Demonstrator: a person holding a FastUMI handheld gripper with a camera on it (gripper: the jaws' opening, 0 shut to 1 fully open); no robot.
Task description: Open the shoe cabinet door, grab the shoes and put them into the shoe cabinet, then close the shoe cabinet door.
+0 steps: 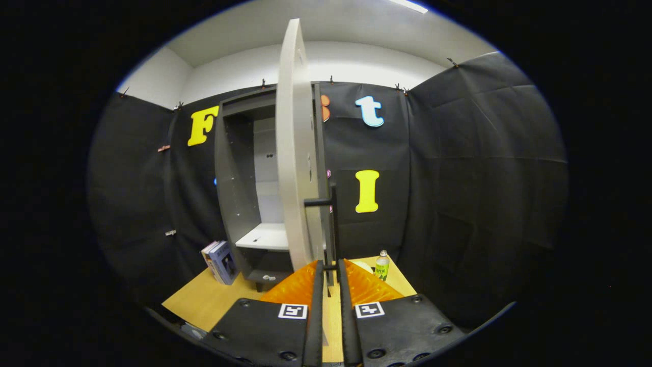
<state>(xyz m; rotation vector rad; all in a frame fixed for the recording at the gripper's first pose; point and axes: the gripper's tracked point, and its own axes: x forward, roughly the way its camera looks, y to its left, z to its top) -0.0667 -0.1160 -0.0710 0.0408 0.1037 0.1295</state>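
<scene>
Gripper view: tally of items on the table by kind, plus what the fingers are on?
Cabinet, door open: 1
Books: 2
Bottle: 1
Total: 4
Gripper is shut on the door handle.

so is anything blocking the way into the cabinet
Nothing visible does. The door stands open, edge-on beyond the gripper, whose fingers are shut on its handle. Left of it the cabinet opening is free, down to the shelf.
</scene>
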